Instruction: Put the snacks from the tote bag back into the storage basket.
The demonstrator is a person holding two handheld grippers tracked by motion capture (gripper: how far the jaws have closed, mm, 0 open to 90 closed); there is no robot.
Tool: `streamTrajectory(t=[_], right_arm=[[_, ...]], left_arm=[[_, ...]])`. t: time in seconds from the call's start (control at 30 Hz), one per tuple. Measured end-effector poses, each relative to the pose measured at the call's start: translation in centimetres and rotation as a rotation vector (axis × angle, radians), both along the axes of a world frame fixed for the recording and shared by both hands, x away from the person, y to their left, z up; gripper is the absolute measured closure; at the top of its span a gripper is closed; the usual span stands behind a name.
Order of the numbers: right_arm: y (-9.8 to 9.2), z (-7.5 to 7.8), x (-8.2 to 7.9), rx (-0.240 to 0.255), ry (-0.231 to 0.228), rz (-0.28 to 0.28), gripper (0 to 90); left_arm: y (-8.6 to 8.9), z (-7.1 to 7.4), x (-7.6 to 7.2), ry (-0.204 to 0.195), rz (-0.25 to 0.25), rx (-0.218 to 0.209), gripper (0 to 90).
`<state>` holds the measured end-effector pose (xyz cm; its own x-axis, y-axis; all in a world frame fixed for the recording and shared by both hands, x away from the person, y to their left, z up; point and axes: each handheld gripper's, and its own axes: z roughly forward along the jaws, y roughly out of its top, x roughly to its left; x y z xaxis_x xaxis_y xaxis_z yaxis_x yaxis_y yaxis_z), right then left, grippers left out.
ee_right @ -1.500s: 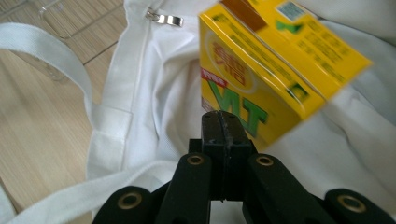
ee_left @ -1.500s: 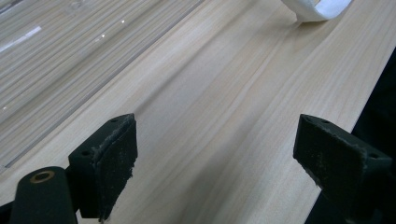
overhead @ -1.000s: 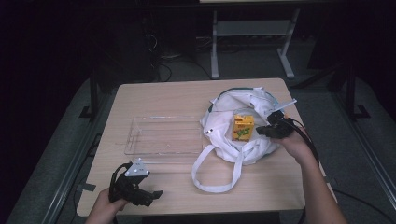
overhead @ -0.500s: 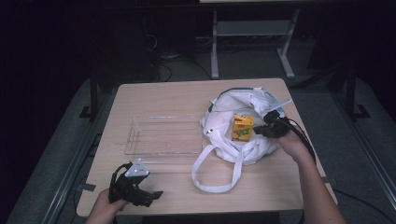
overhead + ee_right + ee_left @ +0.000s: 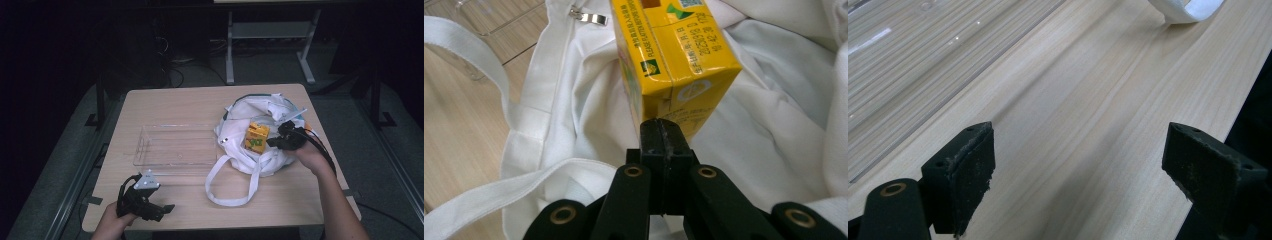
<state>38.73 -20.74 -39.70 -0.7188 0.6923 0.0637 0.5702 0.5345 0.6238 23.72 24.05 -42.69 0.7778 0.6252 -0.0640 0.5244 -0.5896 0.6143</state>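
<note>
So the yellow juice carton stands upright in the white bag, right in front of the closed, empty right tongs, while the open left tongs sit way off across the table.

Dark room, wooden table, grey floor

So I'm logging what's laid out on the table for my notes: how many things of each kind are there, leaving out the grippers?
White cloth bag: 1
Yellow drink carton: 1
Clear plastic tray: 1
Total: 3
</note>
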Motion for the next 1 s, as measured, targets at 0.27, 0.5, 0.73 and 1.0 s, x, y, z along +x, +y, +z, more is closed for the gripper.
streamTrajectory(t=[0.27, 0.5, 0.73, 1.0], right_arm=[[0.7, 0.1, -0.4, -0.006, 0.002, 0.041, 89.6], [0.2, 0.2, -0.3, -0.009, -0.003, 0.018, 89.6], [-0.9, 0.2, 0.3, -0.003, -0.024, -0.052, 89.6], [-1.3, 0.0, 1.1, 0.005, -0.033, -0.068, 89.6]], left_arm=[[-0.1, 0.0, 0.0, 0.001, -0.005, 0.000, 13.3], [0.0, 0.0, 0.0, 0.000, -0.004, 0.000, 13.3], [0.0, 0.0, -0.1, -0.002, -0.002, 0.003, 13.3], [0.4, -0.1, -0.5, -0.008, 0.014, 0.008, 13.3]])
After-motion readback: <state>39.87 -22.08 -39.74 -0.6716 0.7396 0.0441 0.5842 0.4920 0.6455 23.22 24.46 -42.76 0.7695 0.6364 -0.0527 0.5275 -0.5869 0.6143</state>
